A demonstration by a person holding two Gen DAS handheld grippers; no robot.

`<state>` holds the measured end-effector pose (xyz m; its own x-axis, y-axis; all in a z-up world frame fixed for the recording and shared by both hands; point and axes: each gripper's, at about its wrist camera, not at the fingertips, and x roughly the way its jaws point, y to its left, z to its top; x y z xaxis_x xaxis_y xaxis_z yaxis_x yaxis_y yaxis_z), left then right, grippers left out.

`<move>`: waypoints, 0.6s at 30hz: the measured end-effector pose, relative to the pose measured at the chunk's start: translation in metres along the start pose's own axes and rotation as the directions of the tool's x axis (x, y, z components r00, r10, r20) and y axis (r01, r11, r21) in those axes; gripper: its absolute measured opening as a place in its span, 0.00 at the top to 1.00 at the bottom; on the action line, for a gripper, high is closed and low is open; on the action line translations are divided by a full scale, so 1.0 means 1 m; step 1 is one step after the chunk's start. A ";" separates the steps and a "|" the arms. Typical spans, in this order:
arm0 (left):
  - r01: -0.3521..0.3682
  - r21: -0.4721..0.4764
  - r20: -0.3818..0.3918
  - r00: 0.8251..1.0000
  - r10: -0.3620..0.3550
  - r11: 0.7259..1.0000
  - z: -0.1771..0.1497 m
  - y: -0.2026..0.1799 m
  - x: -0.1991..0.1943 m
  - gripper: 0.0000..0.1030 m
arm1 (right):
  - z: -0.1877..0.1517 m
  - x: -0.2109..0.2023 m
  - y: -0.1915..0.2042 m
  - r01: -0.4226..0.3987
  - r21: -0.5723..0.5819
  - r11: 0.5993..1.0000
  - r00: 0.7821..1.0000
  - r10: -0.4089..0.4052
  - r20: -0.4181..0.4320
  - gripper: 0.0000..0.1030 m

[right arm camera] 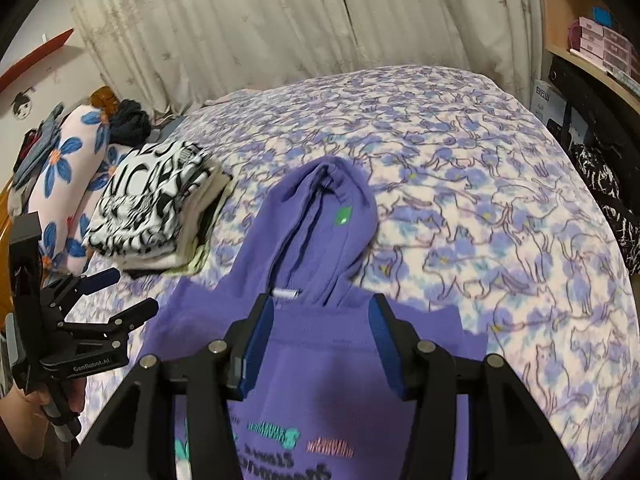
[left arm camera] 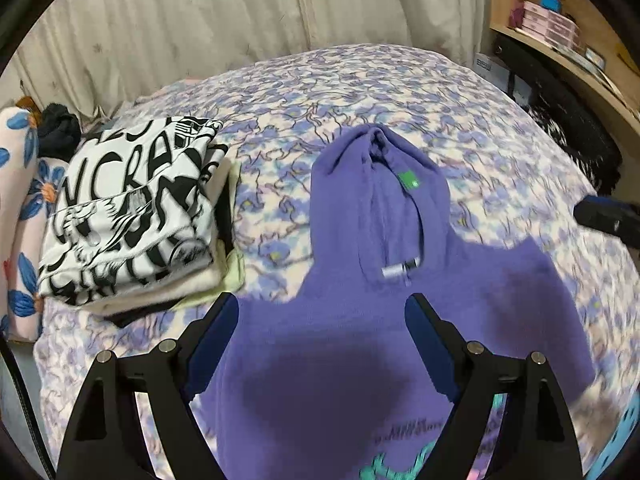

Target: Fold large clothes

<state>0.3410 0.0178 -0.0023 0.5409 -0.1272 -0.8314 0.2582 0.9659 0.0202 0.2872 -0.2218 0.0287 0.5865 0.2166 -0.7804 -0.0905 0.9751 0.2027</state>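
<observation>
Lying flat in the middle of the bed (right arm camera: 500, 168), the purple hoodie (right arm camera: 320, 360) has its hood at the far end. The left gripper (left arm camera: 322, 312) and right gripper (right arm camera: 322, 312) hover above it, fingers wide apart, holding nothing. Folding has barely started. Next, each should probably pinch a side. A pile of folded clothes (left arm camera: 136, 208) sits far left.

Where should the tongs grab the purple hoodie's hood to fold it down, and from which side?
Probably the hood's far tip, near the green tag. The purple hoodie lies flat on the bedspread, hood pointing away, narrowing to a rounded end with a raised fold. Come from above and over the far edge, then pull back toward the chest. Both the right tongs and left tongs are open.
</observation>
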 end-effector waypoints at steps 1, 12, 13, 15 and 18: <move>0.007 -0.010 -0.003 1.000 -0.007 1.000 0.007 0.002 0.007 0.18 | 0.006 0.008 -0.004 0.005 0.007 1.000 1.000 -0.005 -0.005 0.52; -0.029 -0.039 -0.066 0.997 0.026 0.999 0.065 0.005 0.140 0.23 | 0.059 0.143 -0.054 0.045 0.112 0.993 0.994 -0.033 -0.102 0.52; -0.035 -0.035 -0.079 0.996 0.032 0.999 0.068 0.005 0.156 0.24 | 0.062 0.154 -0.057 0.045 0.121 0.992 0.993 -0.031 -0.112 0.52; -0.042 -0.039 -0.103 0.994 0.037 0.998 0.073 0.004 0.181 0.30 | 0.066 0.174 -0.063 0.041 0.143 0.989 0.991 -0.022 -0.129 0.52; -0.047 -0.047 -0.122 0.992 0.041 0.998 0.078 0.006 0.208 0.32 | 0.072 0.204 -0.070 0.066 0.150 0.986 0.988 -0.043 -0.150 0.52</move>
<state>0.5177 -0.0208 -0.1322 0.4498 -0.0593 -0.8912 0.1947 0.9803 0.0330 0.4712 -0.2497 -0.1028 0.4627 0.1792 -0.8682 0.0702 0.9689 0.2374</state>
